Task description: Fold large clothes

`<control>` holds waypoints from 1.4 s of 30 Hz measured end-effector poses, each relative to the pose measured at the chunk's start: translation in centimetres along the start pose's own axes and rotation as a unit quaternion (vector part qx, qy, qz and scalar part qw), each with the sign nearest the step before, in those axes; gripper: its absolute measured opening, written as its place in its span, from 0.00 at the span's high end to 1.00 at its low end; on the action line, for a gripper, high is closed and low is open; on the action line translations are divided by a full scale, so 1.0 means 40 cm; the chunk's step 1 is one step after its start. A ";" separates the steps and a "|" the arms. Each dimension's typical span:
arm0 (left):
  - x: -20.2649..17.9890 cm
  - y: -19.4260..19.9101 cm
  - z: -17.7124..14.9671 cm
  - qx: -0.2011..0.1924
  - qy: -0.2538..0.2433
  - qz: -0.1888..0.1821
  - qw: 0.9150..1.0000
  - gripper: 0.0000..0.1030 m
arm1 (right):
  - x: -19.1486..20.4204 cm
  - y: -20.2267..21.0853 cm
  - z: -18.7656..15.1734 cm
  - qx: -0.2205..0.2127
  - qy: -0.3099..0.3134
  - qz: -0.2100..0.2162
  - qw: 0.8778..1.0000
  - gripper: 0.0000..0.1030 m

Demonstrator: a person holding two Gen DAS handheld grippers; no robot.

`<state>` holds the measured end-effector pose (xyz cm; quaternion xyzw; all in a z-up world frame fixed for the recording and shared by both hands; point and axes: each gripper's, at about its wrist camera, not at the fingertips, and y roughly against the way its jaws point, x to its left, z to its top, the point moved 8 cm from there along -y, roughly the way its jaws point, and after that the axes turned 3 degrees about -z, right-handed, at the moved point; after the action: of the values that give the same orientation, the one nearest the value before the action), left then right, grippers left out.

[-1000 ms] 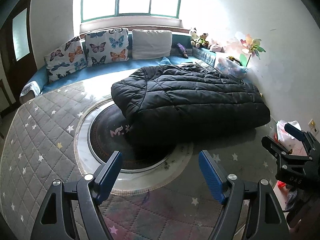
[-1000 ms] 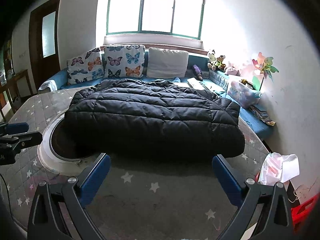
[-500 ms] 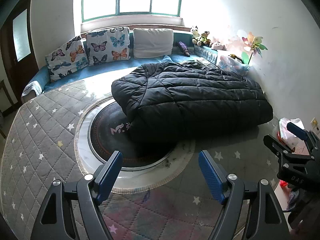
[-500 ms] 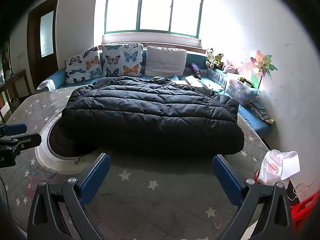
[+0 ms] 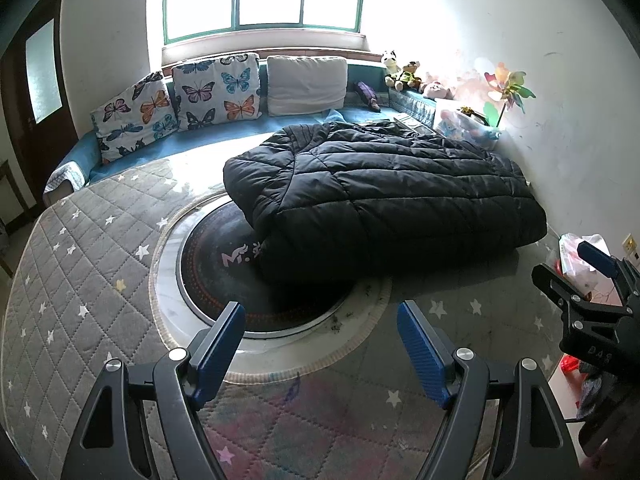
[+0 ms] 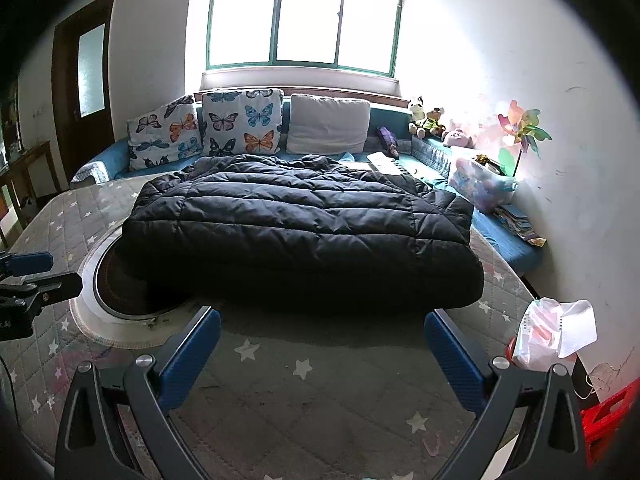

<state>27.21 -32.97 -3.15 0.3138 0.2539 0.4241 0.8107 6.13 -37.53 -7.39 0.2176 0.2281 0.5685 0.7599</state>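
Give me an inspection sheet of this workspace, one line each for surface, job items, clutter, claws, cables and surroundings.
Surface: grey quilted star-print mat with a round dark rug in a white ring.
Job's things: black quilted puffer coat lying folded into a bulky rectangle, partly over the round rug.
Clutter: crumpled white plastic bag at the mat's right edge; red item beside it, unclear.
Claws: left claw open, empty, short of the coat; right claw open, empty.
Cables: nothing seen for certain.
Surroundings: blue bench with two butterfly-print cushions and a plain white cushion, plush toys, colourful pinwheel, window, dark door.
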 end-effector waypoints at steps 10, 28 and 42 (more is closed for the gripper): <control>0.000 -0.002 -0.003 0.000 -0.001 0.001 1.000 0.19 | -0.004 0.000 0.000 0.000 0.000 0.000 1.000 0.00; 0.007 -0.004 -0.009 0.002 -0.007 -0.001 1.000 0.20 | -0.006 0.008 -0.007 0.002 -0.002 -0.003 1.000 0.00; -0.005 0.013 -0.010 -0.008 -0.014 0.002 1.000 0.20 | 0.006 0.014 -0.005 0.001 0.002 -0.001 1.000 0.00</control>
<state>26.55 -32.78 -3.01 0.3142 0.2383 0.4230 0.8158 5.63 -37.14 -7.24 0.2163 0.2306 0.5681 0.7598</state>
